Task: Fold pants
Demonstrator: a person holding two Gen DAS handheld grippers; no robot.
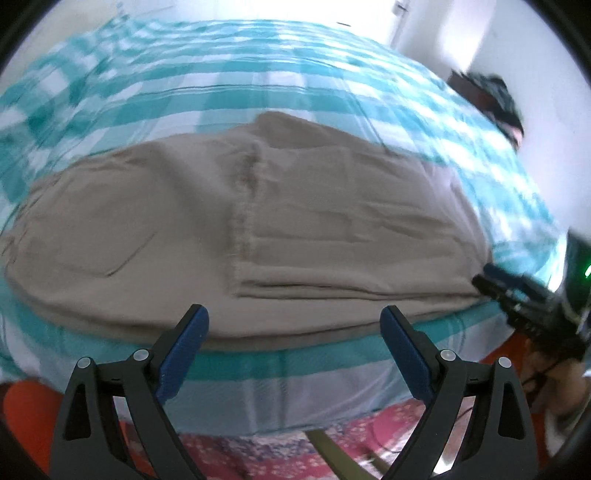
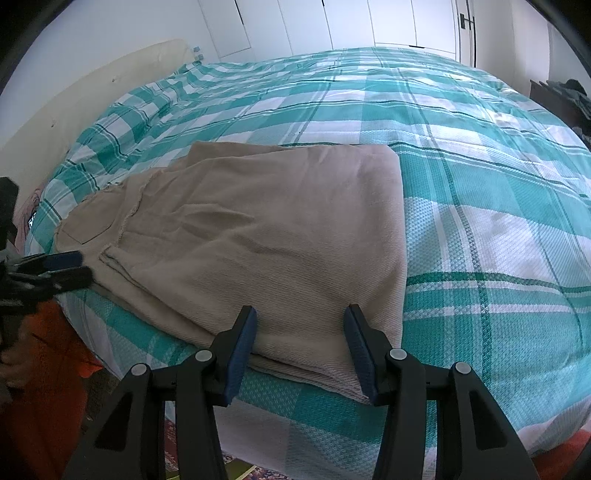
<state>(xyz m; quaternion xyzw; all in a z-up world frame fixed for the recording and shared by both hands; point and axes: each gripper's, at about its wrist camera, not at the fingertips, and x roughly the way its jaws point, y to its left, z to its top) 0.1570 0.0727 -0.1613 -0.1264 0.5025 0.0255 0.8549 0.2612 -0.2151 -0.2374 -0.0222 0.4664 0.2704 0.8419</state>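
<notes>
Beige pants (image 1: pixel 229 221) lie folded over on themselves on the teal and white checked bed (image 1: pixel 258 88), near its front edge. My left gripper (image 1: pixel 293 317) is open and empty, just in front of the pants' near edge. In the right wrist view the pants (image 2: pixel 266 236) show a folded end at the right. My right gripper (image 2: pixel 300 317) is open, its fingers apart over the near right corner of the pants, holding nothing. The right gripper also shows in the left wrist view (image 1: pixel 495 284), and the left gripper shows at the left edge of the right wrist view (image 2: pixel 62 266).
The bed cover (image 2: pixel 480 184) stretches far to the right and back. A cream headboard (image 2: pixel 74 110) and white wardrobe doors (image 2: pixel 351 26) stand behind. A dark stand with clothes (image 2: pixel 565 99) is at the far right. A red patterned rug (image 1: pixel 332 443) lies below the bed edge.
</notes>
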